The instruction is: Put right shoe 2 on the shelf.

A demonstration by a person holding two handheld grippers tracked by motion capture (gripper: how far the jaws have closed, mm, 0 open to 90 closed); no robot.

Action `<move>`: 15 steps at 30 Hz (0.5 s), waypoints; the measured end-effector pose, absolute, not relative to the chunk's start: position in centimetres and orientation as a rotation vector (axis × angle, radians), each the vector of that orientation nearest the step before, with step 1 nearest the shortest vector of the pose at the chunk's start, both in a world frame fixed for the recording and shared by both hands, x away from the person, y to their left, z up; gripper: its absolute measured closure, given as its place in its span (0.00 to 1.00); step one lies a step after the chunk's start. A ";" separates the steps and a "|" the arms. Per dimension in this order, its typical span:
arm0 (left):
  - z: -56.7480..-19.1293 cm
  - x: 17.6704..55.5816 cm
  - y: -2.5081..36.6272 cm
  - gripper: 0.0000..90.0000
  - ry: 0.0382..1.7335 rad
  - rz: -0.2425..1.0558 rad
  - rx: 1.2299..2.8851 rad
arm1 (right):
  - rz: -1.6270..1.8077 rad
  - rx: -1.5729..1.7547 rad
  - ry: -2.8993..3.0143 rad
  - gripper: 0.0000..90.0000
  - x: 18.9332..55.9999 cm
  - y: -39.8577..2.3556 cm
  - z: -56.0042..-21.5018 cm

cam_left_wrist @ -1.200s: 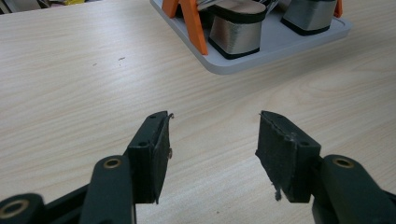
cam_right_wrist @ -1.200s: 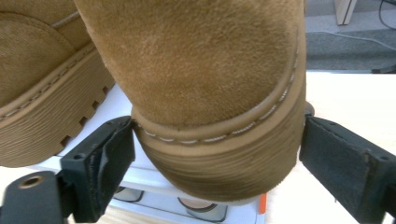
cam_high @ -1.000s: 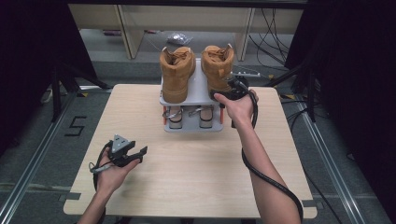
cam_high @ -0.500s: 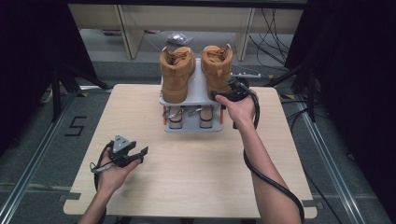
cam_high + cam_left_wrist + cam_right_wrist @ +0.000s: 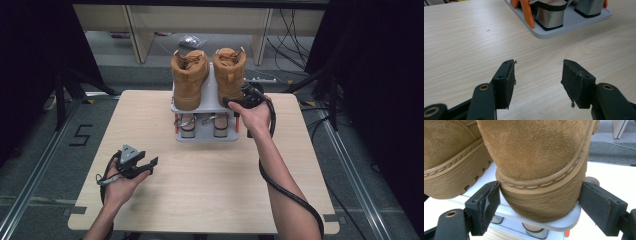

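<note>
Standing on the top shelf of a small grey rack (image 5: 200, 106), two tan suede boots sit side by side with their heels toward the person. The right boot (image 5: 230, 70) is the one being reached for; the left boot (image 5: 189, 77) stands just beside it, almost touching. Both have a fuzzy, sand-coloured upper, a rolled welt with pale stitching, and a thick ribbed sole in a slightly darker tan; the left boot's sole shows lugged tread along its edge in the right gripper view.

The right gripper (image 5: 537, 206) is at the heel of the right boot, its black jaws spread to either side of the ribbed heel. The left pad lies close against the sole, the right pad stands apart from it, so the heel is between the jaws but not pinched.

The left gripper (image 5: 537, 75) hovers over the bare wooden table (image 5: 210, 190) well apart from the rack, jaws spread with nothing between them.
</note>
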State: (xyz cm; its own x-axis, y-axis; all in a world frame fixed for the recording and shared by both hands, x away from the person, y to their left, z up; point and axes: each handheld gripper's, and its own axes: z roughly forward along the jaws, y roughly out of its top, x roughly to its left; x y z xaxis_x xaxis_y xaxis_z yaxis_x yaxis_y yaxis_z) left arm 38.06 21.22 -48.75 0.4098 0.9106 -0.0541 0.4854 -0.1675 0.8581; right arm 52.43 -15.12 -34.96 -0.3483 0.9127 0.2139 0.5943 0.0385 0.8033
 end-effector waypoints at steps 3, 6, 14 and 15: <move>-48.7 38.0 21.3 0.48 1.200 0.618 1.805 | 1.239 1.538 1.976 0.21 52.4 -15.3 -35.0; -48.5 38.0 21.5 0.48 1.205 0.625 1.791 | 1.232 1.555 1.977 0.25 52.2 -15.4 -34.7; -48.4 37.9 21.7 0.49 1.212 0.640 1.782 | 1.269 1.551 1.954 0.34 50.9 -17.2 -33.9; -48.4 37.9 21.7 0.49 1.211 0.643 1.783 | 1.270 1.549 1.950 0.35 50.8 -17.4 -34.0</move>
State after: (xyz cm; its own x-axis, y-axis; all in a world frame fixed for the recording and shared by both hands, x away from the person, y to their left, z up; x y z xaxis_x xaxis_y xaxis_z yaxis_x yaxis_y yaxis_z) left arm 37.91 21.69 -48.38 0.3954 0.9171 -0.0505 0.4721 -0.1557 0.8677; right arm 50.75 -17.39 -33.96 -0.3450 0.9043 0.2515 0.5959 0.0040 0.8031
